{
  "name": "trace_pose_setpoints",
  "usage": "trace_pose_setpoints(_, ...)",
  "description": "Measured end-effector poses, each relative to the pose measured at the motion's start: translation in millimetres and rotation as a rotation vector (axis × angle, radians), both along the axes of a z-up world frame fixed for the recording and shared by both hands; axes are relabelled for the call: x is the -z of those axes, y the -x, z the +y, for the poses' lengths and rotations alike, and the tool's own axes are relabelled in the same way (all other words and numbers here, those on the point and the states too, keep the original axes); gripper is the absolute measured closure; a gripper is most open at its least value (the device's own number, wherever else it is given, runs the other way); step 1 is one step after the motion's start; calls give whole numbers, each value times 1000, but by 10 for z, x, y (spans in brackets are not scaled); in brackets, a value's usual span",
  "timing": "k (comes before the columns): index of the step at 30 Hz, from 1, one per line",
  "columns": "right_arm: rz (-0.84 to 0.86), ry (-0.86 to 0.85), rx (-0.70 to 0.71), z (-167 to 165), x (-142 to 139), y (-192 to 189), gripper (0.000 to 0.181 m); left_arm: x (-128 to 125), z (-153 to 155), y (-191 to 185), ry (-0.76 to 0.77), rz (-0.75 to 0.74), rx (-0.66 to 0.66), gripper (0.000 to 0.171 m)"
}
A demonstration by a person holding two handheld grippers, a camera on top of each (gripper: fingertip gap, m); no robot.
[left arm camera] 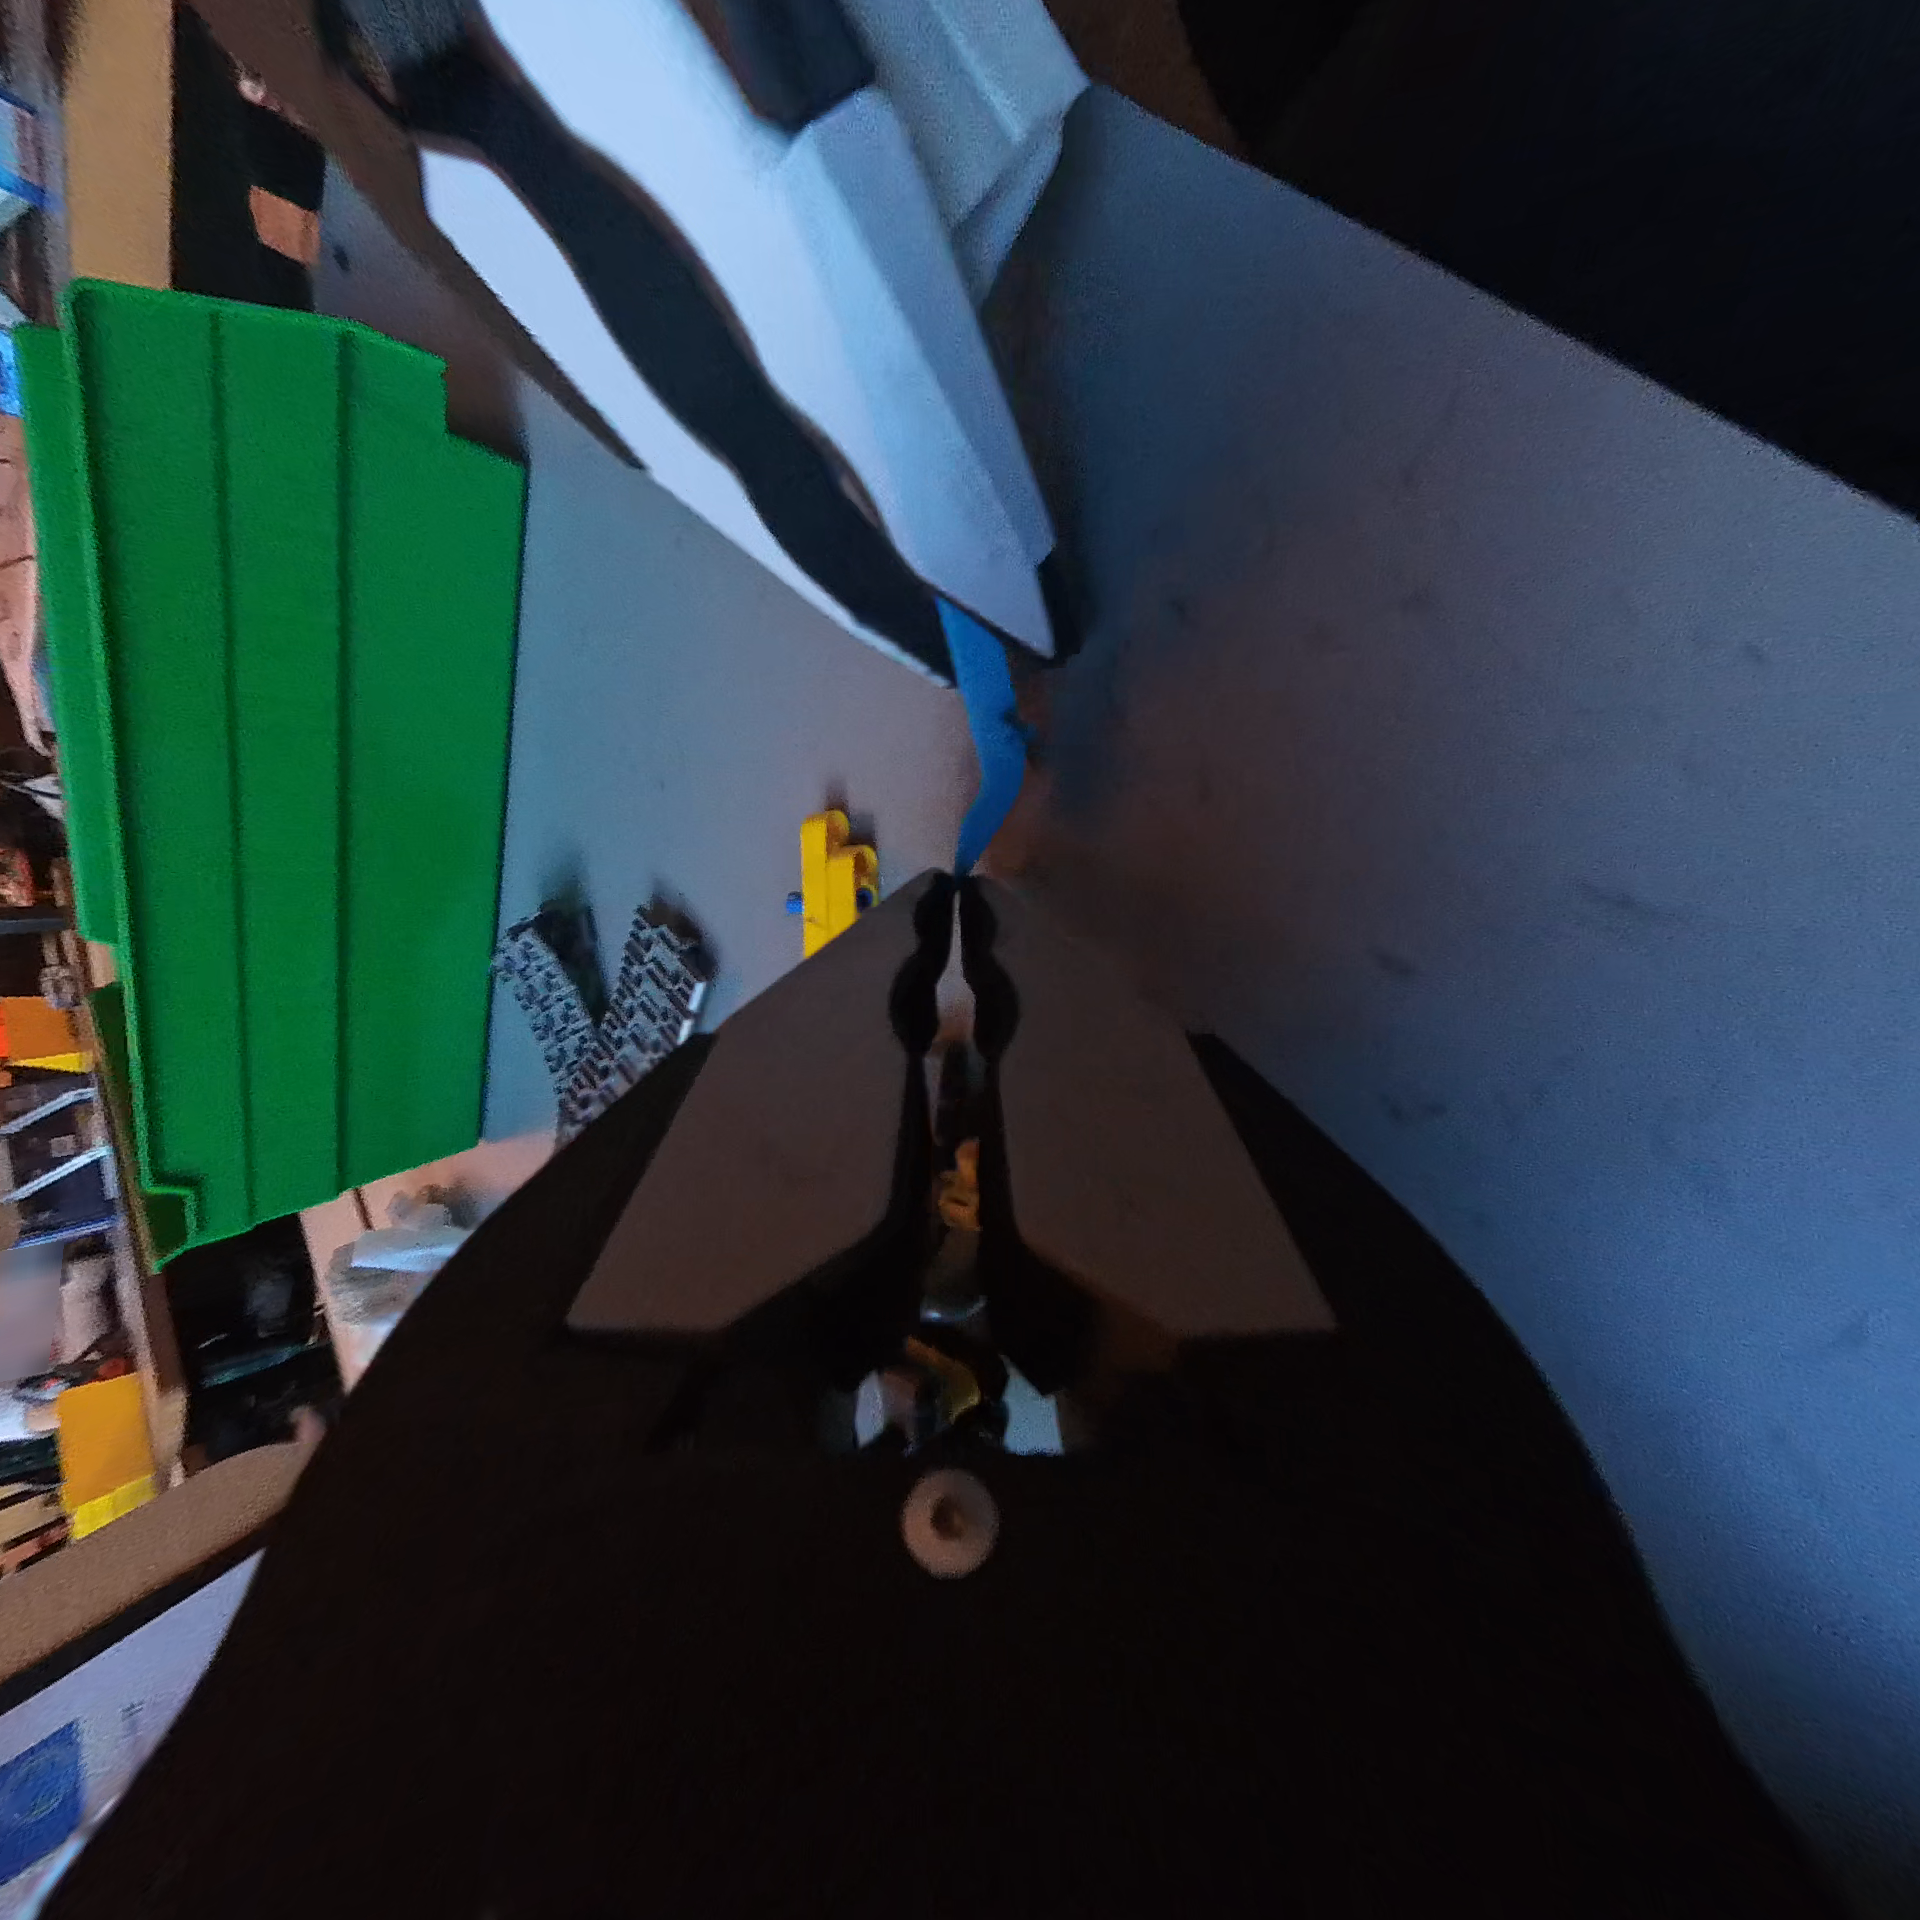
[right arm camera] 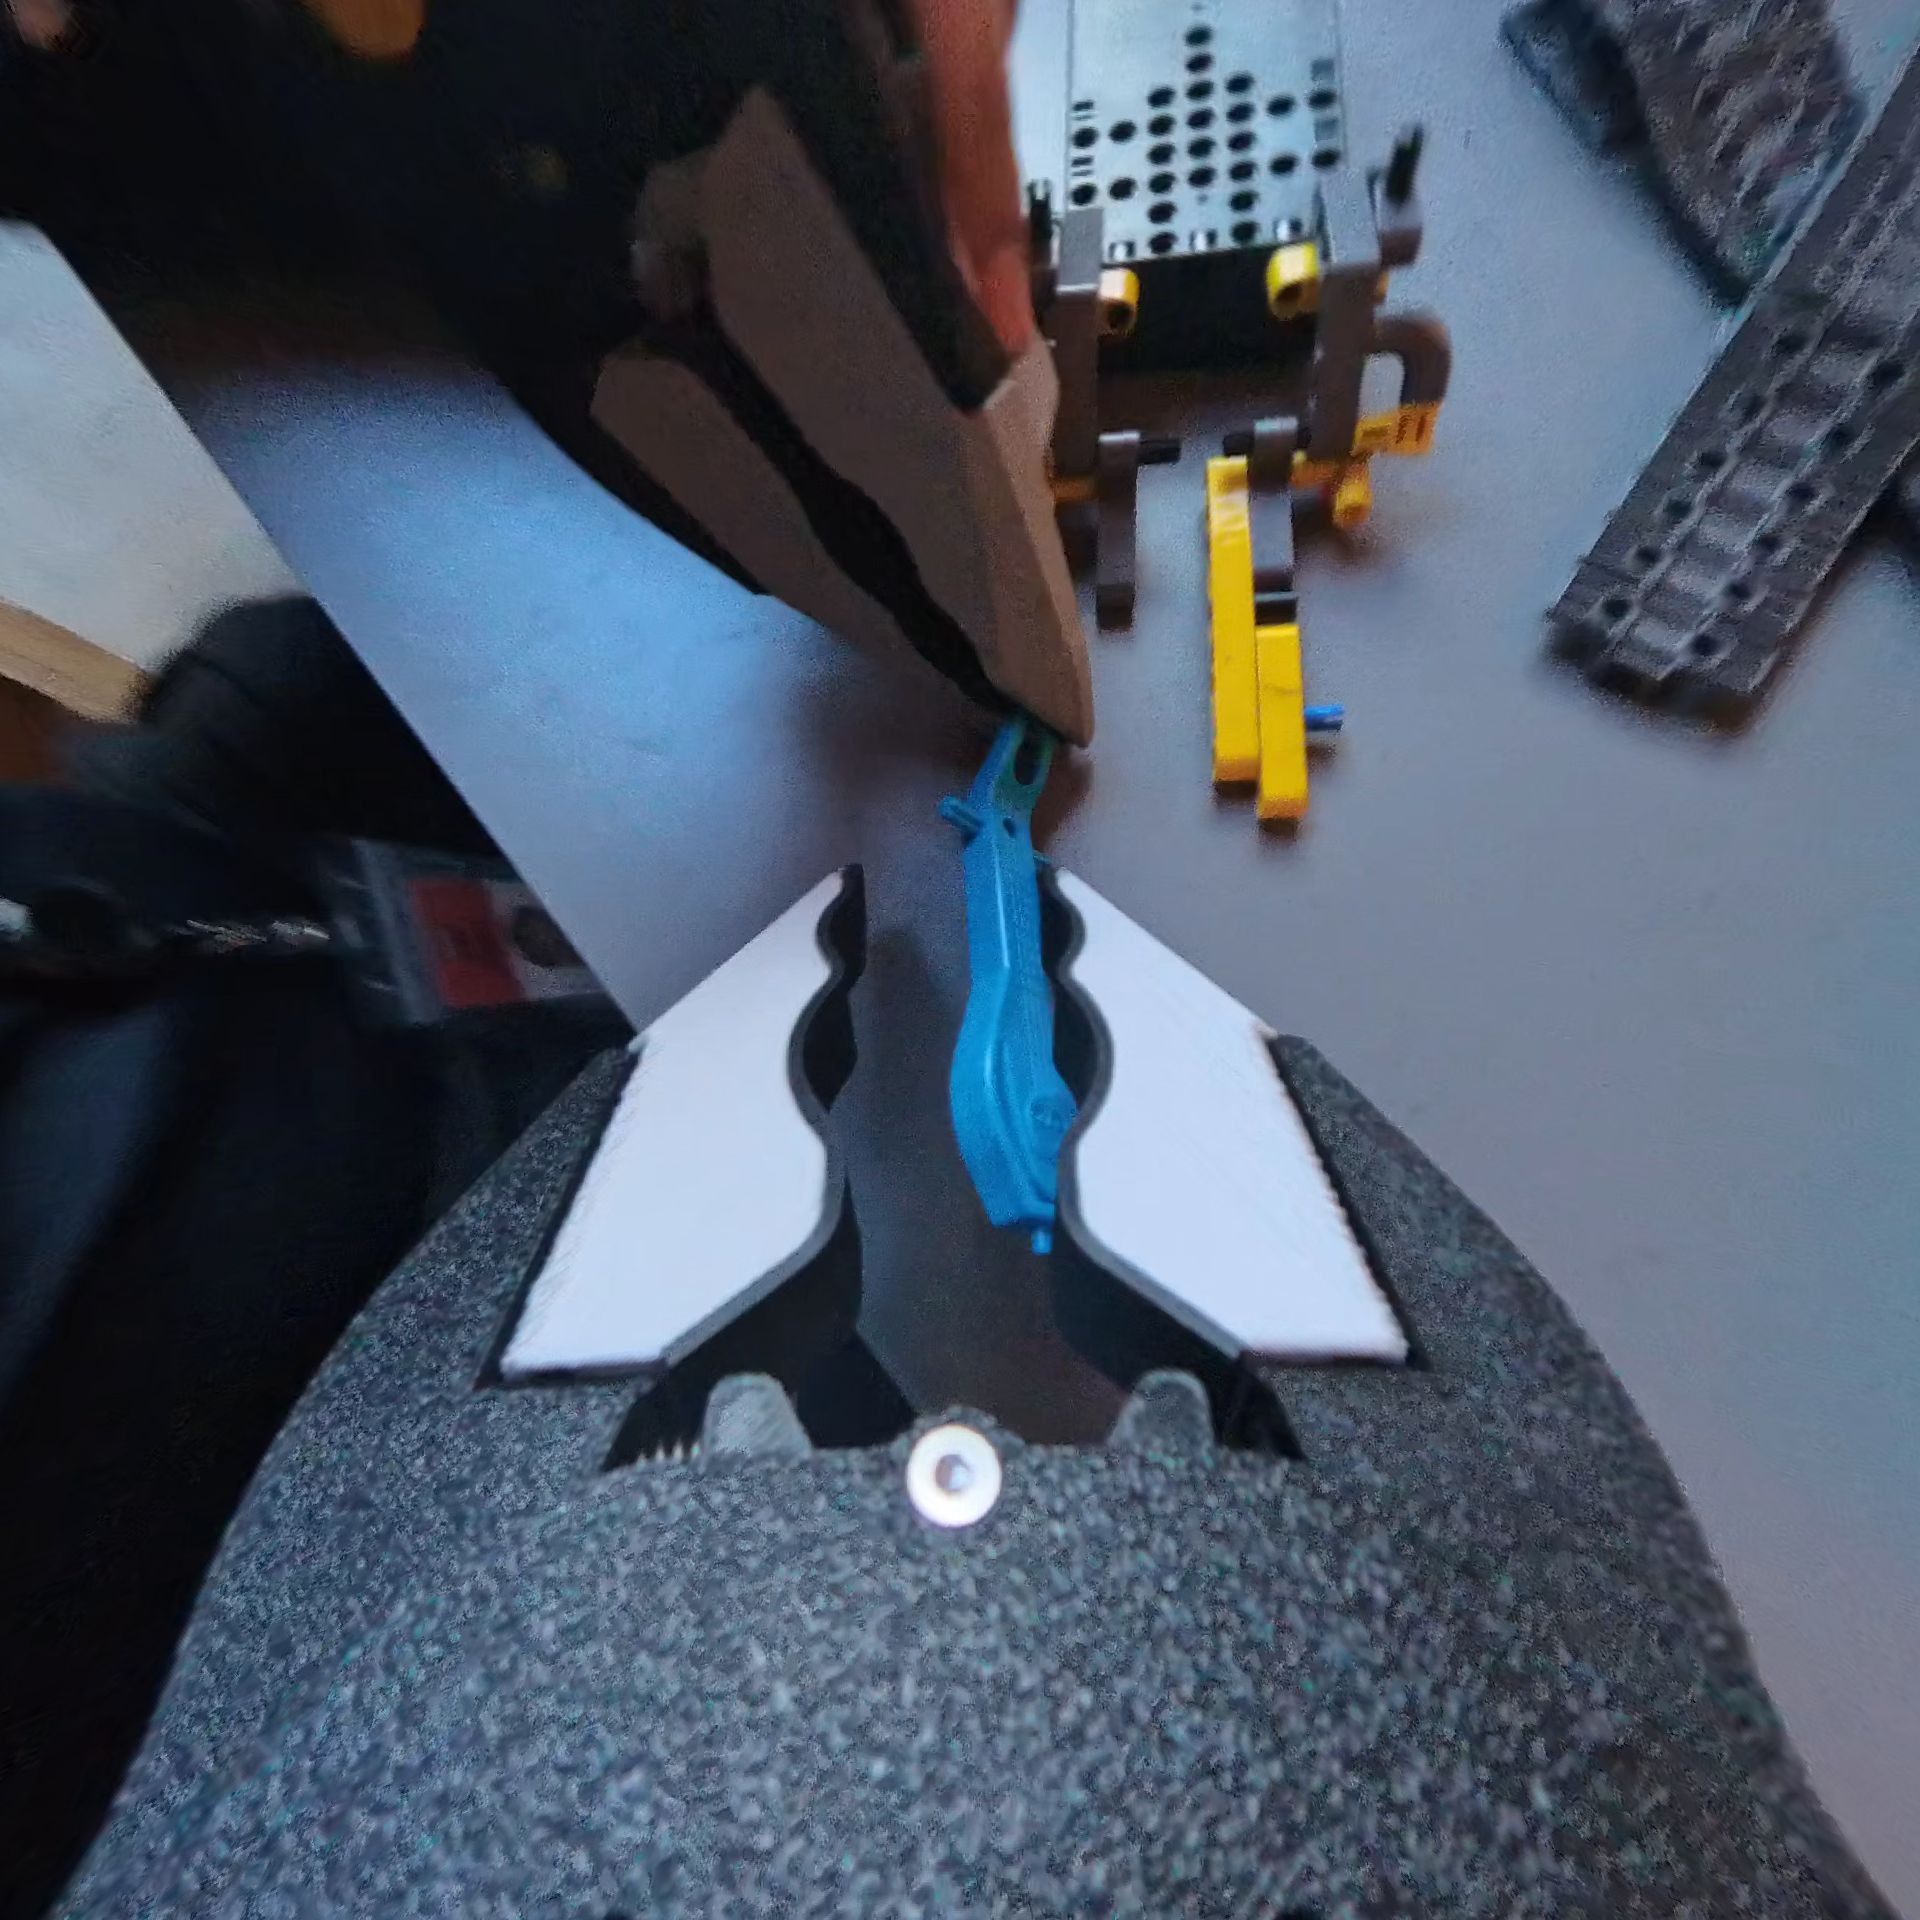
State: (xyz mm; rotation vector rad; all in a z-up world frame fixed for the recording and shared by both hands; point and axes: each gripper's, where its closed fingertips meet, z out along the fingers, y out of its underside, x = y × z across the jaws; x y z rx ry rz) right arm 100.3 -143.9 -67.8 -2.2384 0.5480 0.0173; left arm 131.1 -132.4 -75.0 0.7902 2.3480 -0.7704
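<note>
My left gripper point(left arm camera: 956, 883) has its fingers pressed together on the tip of a slim blue plastic tool point(left arm camera: 992, 727). The tool's far end sits between the white fingers of my right gripper point(left arm camera: 997, 634); I cannot tell whether they grip it. Below lies the grey table point(left arm camera: 1455, 779). A yellow brick piece point(left arm camera: 831, 883), two black perforated strips point(left arm camera: 613, 997) and a green bin point(left arm camera: 281, 727) lie beyond.
</note>
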Motion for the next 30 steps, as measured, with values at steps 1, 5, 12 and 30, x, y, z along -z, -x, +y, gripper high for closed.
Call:
trace_pose_setpoints(1,-87,39,-22,-3,9,-11,153,17,1,3,2,13,1,171)
trace_pose_setpoints(5,-423,108,-105,-20,-45,-71,170,29,-21,9,17,-46,45,171)
trace_pose_setpoints(12,-780,147,-224,37,-149,-25,177,-22,-49,48,69,-15,79,171)
trace_pose_setpoints(30,-798,292,-274,-18,-14,-67,156,-92,-26,111,118,124,91,171)
